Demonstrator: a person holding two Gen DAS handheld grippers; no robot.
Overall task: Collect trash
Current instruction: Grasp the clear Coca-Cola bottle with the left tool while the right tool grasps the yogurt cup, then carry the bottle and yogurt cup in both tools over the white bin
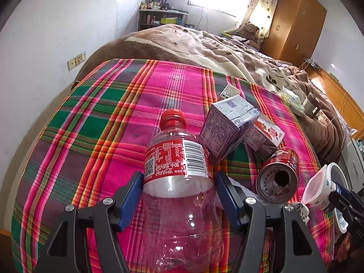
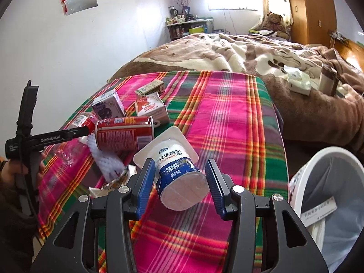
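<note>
The left gripper is clamping an empty cola bottle at frame centre; the right gripper is gripping an empty yogurt cup. At lower right, a white bin is holding a paper slip.

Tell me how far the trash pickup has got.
Done: only a paper slip lies in the bin. In hand: the left hand-held gripper grips the bottle; the cup sits between the right hand-held gripper's jaws, contact unclear. Left: the can and cartons on the cloth.
</note>
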